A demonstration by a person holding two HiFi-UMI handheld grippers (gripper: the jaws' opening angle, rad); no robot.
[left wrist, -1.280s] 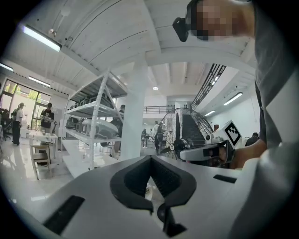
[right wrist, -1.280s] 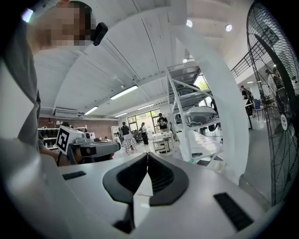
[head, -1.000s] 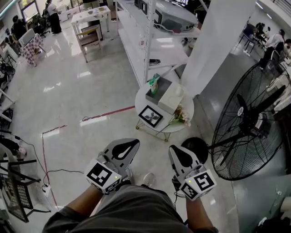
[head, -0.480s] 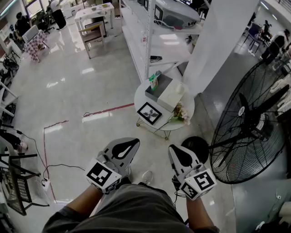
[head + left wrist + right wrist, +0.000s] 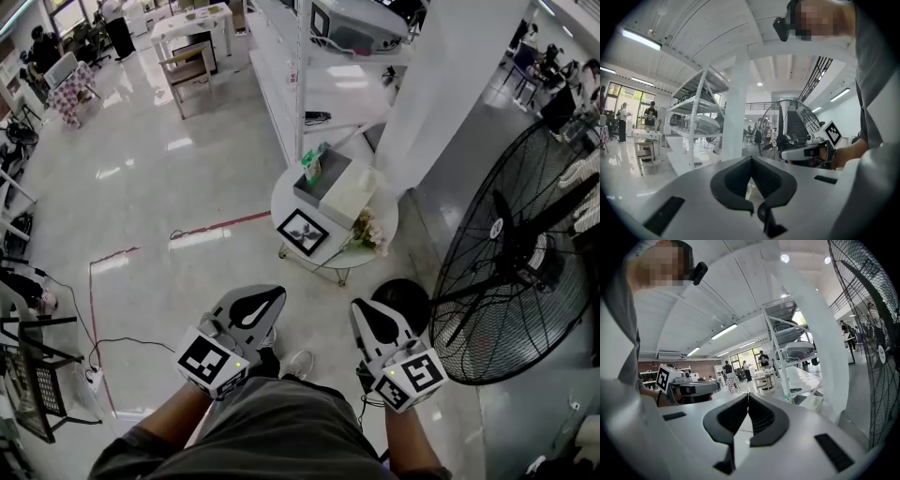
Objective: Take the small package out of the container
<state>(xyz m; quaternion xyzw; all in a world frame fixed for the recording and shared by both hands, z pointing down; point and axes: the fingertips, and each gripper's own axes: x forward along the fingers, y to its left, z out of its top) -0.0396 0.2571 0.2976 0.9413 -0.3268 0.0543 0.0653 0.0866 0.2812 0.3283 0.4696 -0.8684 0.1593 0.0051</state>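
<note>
In the head view the small package (image 5: 313,167), a green pouch, stands upright at the far-left corner of the grey container (image 5: 317,193) on the round table (image 5: 284,225). It is well apart from my left gripper (image 5: 270,296) and right gripper (image 5: 361,307), which are low by my lap. I judge it light, soft and crinkly, best pinched by its top edge. In the left gripper view the left gripper (image 5: 750,161) has its jaws together on nothing. In the right gripper view the right gripper (image 5: 747,398) is likewise closed and empty.
</note>
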